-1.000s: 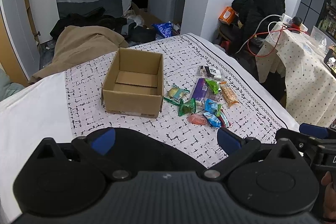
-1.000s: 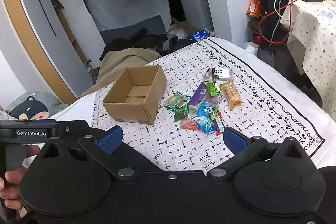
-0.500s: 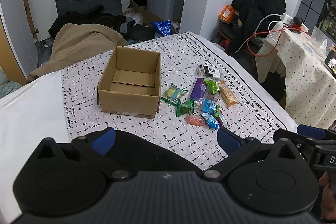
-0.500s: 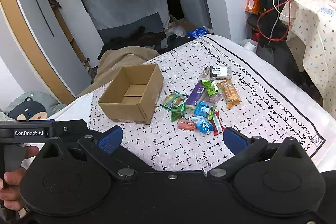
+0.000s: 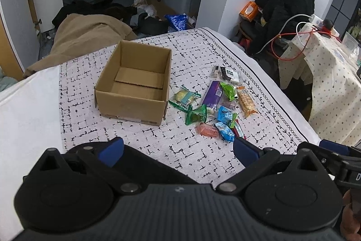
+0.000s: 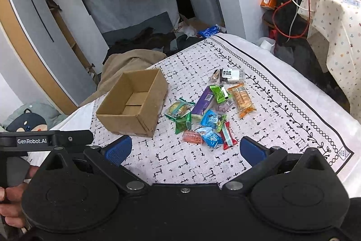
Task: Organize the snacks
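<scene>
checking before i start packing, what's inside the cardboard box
No snacks are inside the box; only its bare cardboard floor with a folded flap shows. The near inside corner is hidden by the front wall. The snacks lie beside it on the cloth.

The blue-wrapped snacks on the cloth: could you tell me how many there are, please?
2. One blue snack lies mid-pile below the purple bar; the other blue snack lies nearer, between the pink and red packets. More may be hidden underneath.

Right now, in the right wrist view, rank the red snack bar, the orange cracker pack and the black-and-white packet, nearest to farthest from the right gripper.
1. Red snack bar, at the pile's near edge, just ahead of the open right gripper.
2. Orange cracker pack, on the pile's right side.
3. Black-and-white packet, at the far end.
</scene>
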A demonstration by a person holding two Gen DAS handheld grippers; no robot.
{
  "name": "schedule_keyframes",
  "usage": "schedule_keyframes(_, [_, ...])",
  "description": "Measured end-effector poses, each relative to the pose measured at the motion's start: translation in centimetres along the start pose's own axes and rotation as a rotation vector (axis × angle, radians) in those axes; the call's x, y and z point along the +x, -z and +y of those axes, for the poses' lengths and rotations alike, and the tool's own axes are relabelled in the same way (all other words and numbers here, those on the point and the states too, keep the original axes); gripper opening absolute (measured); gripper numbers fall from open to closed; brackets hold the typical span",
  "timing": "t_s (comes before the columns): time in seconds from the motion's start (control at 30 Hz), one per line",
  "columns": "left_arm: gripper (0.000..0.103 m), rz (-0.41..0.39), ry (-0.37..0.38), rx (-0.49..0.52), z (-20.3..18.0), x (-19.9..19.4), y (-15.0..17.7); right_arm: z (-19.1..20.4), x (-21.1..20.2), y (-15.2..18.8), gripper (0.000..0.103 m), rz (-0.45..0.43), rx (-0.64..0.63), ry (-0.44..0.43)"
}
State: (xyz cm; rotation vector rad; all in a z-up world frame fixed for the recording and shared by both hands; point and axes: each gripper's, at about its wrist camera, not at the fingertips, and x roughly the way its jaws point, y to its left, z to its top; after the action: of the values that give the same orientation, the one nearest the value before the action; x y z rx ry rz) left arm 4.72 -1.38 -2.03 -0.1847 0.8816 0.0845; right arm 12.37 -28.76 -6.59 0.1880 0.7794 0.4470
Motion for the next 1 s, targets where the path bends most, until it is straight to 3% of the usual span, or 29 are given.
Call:
schedule_keyframes(0.7, [0.100,0.043,0.002,-0.057,-2.9,7.0,-1.2,-5.0,6.4,-2.8,0.095,0.068,0.033,-0.078])
schedule_keyframes(1.0, [0.087,0.067,-0.017,-0.087,-3.5,10.4,-1.6,-7.4,9.9,-2.0,0.077,0.117,0.106,-0.117])
